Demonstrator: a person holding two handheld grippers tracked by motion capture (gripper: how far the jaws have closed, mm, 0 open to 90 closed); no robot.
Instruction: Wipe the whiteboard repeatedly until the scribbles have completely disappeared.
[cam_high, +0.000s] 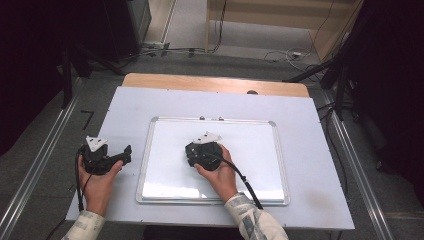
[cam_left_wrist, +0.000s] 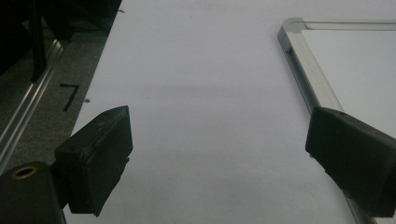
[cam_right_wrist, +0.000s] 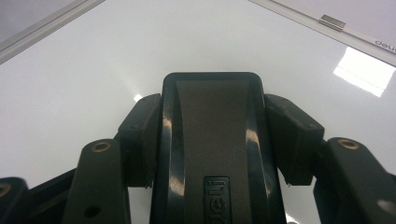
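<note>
Wiping looks to be the job in hand: the right gripper (cam_high: 196, 156) is clamped on a black eraser (cam_right_wrist: 212, 140), pads pressed against both its sides, and holds it over the middle of the whiteboard (cam_high: 155, 150), though whether it touches the surface I cannot tell. As far as the pictures show, the board face is clean white with no marks, only glare, so I judge the erasing mostly done, with perhaps a last pass and setting the eraser down left. Off the board's left edge, the left gripper (cam_high: 125, 152) rests over the table (cam_high: 310, 200) with jaws wide apart, holding nothing.
</note>
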